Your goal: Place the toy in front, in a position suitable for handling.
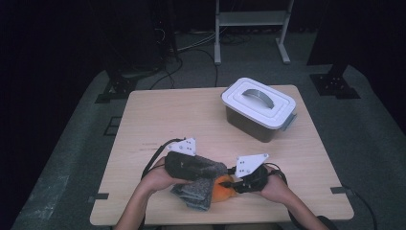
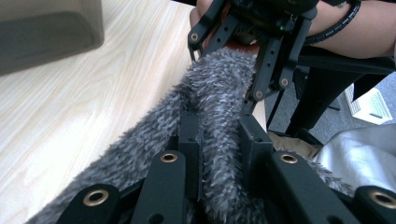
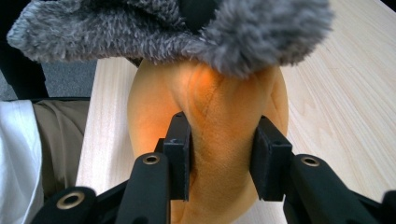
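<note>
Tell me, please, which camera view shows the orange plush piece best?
The right gripper view: the orange plush piece sits large and close, pinched between the right gripper pads. The high view gives a small orange patch; the left gripper view a sliver behind the grey fur.

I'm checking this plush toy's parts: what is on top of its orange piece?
Grey furry fabric drapes over the orange piece, hiding its upper end; its lower part shows.

Overhead table (image 1: 158,115) view; two close, facing gripper views
</note>
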Motion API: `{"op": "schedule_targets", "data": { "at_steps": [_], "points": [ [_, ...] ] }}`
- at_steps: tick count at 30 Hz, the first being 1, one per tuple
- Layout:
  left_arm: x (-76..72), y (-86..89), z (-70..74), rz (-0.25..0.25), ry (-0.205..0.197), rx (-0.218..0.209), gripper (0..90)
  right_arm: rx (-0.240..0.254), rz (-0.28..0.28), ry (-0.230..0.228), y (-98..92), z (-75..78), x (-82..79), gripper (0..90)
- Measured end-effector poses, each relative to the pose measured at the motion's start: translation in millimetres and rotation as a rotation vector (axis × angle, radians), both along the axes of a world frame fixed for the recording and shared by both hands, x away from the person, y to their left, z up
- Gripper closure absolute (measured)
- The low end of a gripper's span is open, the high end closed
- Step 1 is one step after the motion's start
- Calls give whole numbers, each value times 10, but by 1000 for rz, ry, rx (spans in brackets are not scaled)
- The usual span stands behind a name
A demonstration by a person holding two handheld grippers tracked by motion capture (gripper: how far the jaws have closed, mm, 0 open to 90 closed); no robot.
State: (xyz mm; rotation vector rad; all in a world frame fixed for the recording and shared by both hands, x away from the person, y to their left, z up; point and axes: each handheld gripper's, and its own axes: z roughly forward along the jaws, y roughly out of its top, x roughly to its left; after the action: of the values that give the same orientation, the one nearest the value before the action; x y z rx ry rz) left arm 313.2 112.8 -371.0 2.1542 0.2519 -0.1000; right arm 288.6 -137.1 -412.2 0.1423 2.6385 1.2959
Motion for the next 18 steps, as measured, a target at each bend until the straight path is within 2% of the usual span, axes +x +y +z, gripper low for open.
{"op": "schedule_targets", "data": {
  "at_steps": [12,16,18],
  "points": [
    [54,302,-72,93,11,5,740,-2,7,-16,-43,-6,28,624],
    [86,305,-73,91,24,-7,741,-1,-6,-33,-74,6,48,620],
    [88,270,-104,85,37,-7,745,2,-19,-28,-98,4,66,612]
  ]
}}
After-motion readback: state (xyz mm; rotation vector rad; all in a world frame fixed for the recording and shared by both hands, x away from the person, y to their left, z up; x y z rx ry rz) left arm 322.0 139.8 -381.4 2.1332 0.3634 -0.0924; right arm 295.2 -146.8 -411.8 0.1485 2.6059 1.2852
